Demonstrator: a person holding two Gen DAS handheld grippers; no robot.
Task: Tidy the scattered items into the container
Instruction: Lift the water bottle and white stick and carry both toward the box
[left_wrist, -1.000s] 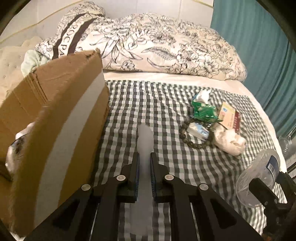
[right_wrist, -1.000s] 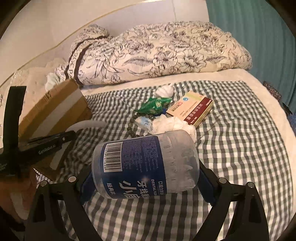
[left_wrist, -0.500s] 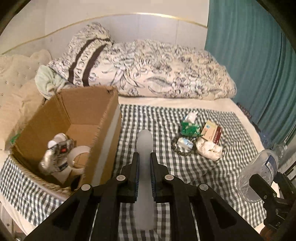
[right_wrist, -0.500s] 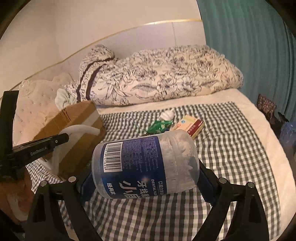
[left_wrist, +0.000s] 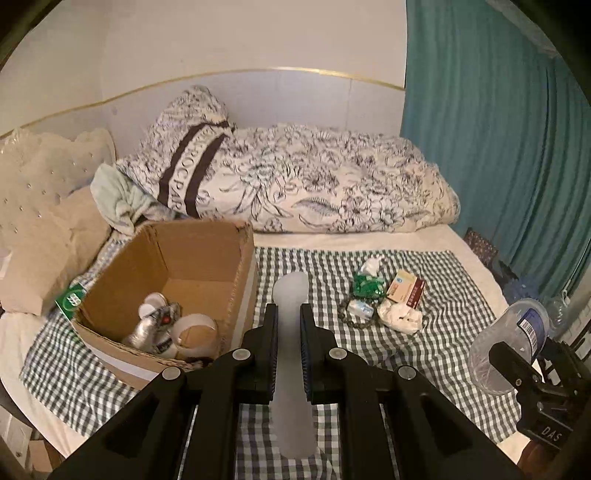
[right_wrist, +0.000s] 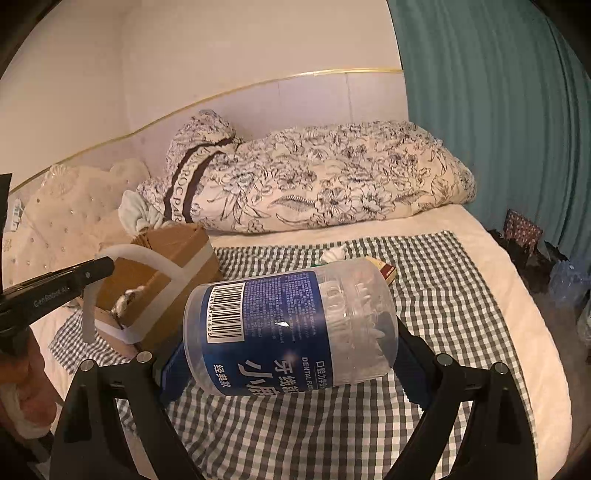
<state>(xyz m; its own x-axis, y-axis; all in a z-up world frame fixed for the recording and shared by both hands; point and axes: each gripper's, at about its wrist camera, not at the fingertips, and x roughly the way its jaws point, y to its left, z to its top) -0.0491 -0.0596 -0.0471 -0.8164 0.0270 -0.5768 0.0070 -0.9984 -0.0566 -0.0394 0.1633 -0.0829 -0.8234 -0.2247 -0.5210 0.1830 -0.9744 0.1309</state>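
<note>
Landmark: cardboard box (left_wrist: 207, 266), open-topped, standing on the checked cloth (left_wrist: 436, 354) that covers the bed (left_wrist: 458, 240).

Inside the box: a silver crumpled item (left_wrist: 153, 325) and a white tape roll (left_wrist: 195, 326) on its floor, side by side.

Beyond the box's left wall: a small green packet (left_wrist: 70, 300), lying against the wall.

To the right of the box, well apart from it, a cluster on the cloth: green wrapper (left_wrist: 367, 286), orange-and-red carton (left_wrist: 405, 293), small blue-and-white packet (left_wrist: 360, 306), dark bead bracelet (left_wrist: 351, 325), crumpled white tissue (left_wrist: 400, 317), and a further white wad (left_wrist: 371, 264) at the far edge of the group. All touch or nearly touch one another.

Left gripper (left_wrist: 287, 325): raised off the cloth just right of the box's near corner, jaws pressed tight on a translucent white curved strip (left_wrist: 291, 354), which sticks out past the tips and trails back between them.

Right gripper (right_wrist: 284, 350): raised far to the right of the box, jaws spread wide and clamping a clear plastic jar (right_wrist: 291, 328) with a blue label, held on its side by its two ends.

Behind the box: floral duvet (left_wrist: 314, 181), a pale green cloth (left_wrist: 114, 199), cream cushions (left_wrist: 44, 206). Teal curtain (left_wrist: 498, 147) at the right.
</note>
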